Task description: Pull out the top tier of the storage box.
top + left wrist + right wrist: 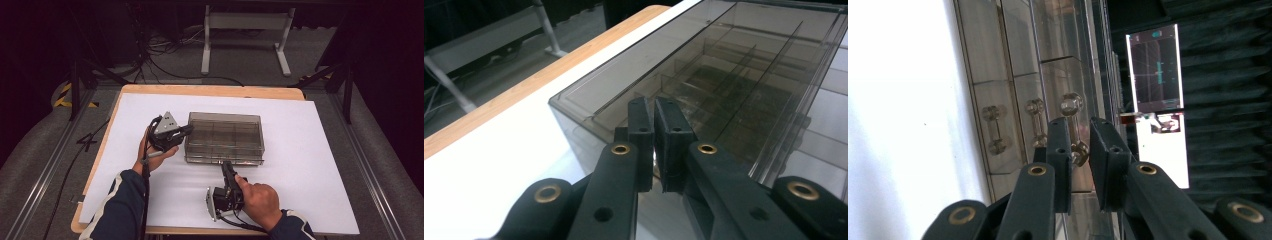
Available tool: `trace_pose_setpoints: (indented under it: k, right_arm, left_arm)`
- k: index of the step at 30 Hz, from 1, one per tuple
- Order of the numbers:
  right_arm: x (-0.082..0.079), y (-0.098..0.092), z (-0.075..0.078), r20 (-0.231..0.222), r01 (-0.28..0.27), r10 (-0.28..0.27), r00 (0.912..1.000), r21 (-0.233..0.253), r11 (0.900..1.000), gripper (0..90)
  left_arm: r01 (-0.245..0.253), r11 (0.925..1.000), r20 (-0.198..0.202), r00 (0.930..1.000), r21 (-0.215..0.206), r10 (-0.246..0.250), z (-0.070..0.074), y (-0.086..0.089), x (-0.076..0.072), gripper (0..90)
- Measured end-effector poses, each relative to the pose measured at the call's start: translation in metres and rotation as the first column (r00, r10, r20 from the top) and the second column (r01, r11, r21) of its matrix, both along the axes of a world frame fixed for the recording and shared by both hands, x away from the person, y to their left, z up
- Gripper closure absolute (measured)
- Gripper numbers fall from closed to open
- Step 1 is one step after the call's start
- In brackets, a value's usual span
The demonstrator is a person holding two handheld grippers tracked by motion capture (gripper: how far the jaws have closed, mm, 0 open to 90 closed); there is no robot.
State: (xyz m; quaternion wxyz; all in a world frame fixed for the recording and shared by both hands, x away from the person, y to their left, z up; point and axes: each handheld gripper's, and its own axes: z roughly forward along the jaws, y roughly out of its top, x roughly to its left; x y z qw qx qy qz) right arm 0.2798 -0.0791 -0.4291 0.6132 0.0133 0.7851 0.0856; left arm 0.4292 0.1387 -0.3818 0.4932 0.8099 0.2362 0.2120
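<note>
A smoky transparent drawer box (225,137) with several compartments stands in the middle of the white table top (310,165). My left gripper (189,129) rests against the box's upper left end. In the left gripper view this gripper (654,112) has its jaws all but together at the top corner of the box (724,65), with nothing between them. My right gripper (226,164) points at the box's front face. In the right gripper view its jaws (1079,122) stand slightly apart around a clear barbell-shaped drawer handle (1071,105), close to it but not clamped.
Two more clear handles (1035,107) (990,112) sit beside the one between the jaws. The wooden table edge (210,90) runs along the back. Beyond it are a white desk frame (245,20) and floor cables (160,50). A lit screen (1154,70) glows in the dark.
</note>
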Motion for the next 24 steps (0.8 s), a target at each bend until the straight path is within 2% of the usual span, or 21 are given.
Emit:
trace_pose_setpoints:
  k: [2, 5, 7, 9, 14, 15, 17, 20, 21, 22, 24]
  right_arm:
    - [0.0, -0.001, 0.002, -0.014, -0.006, 0.006, 0.9999, 0.017, 1.0, 79.6]
    - [0.001, -0.006, 0.006, -0.052, -0.022, 0.025, 0.9983, 0.048, 0.999, 79.1]
    - [0.0, -0.01, 0.01, -0.083, -0.043, 0.052, 0.9952, 0.11, 0.993, 80.2]
    - [-0.001, -0.013, 0.013, -0.105, -0.051, 0.067, 0.9922, 0.148, 0.988, 82.3]
    - [-0.002, -0.017, 0.017, -0.13, -0.056, 0.081, 0.9882, 0.187, 0.981, 83.3]
    - [-0.003, -0.021, 0.018, -0.169, -0.058, 0.098, 0.9808, 0.227, 0.972, 82.6]
    - [-0.003, -0.022, 0.018, -0.175, -0.056, 0.099, 0.9796, 0.232, 0.971, 81.9]
    - [-0.003, -0.027, 0.02, -0.204, -0.049, 0.11, 0.9728, 0.281, 0.958, 82.2]
    - [-0.003, -0.031, 0.023, -0.227, -0.053, 0.129, 0.9652, 0.311, 0.949, 82.1]
    - [-0.003, -0.031, 0.023, -0.227, -0.053, 0.129, 0.9652, 0.311, 0.949, 82.1]
    - [-0.003, -0.038, 0.026, -0.257, -0.045, 0.142, 0.956, 0.351, 0.935, 81.8]
  left_arm:
    - [-0.004, 0.9999, 0.001, 1.0, -0.01, 0.004, 0.001, 0.002, -0.003, 86.0]
    - [-0.006, 1.0, 0.016, 0.9999, 0.002, 0.006, 0.006, 0.009, -0.009, 86.2]
    - [-0.002, 0.9997, 0.031, 0.9995, 0.023, 0.001, 0.009, 0.013, -0.014, 86.3]
    - [0.002, 0.9995, 0.042, 0.9991, 0.031, -0.003, 0.011, 0.015, -0.019, 86.4]
    - [0.039, 0.9988, 0.052, 0.9978, 0.029, -0.04, 0.013, 0.02, -0.031, 86.6]
    - [0.05, 0.9978, 0.066, 0.9964, 0.043, -0.053, 0.014, 0.022, -0.034, 86.7]
    - [0.052, 0.9969, 0.067, 0.9962, 0.058, -0.056, 0.013, 0.025, -0.038, 86.8]
    - [0.04, 0.9979, 0.068, 0.9967, 0.05, -0.044, 0.011, 0.032, -0.044, 87.2]
    - [0.039, 0.998, 0.069, 0.9968, 0.05, -0.042, 0.011, 0.034, -0.045, 87.3]
    - [0.034, 0.9984, 0.068, 0.997, 0.045, -0.037, 0.01, 0.036, -0.048, 87.3]
    - [0.021, 0.9986, 0.07, 0.9972, 0.049, -0.025, 0.009, 0.042, -0.053, 87.2]
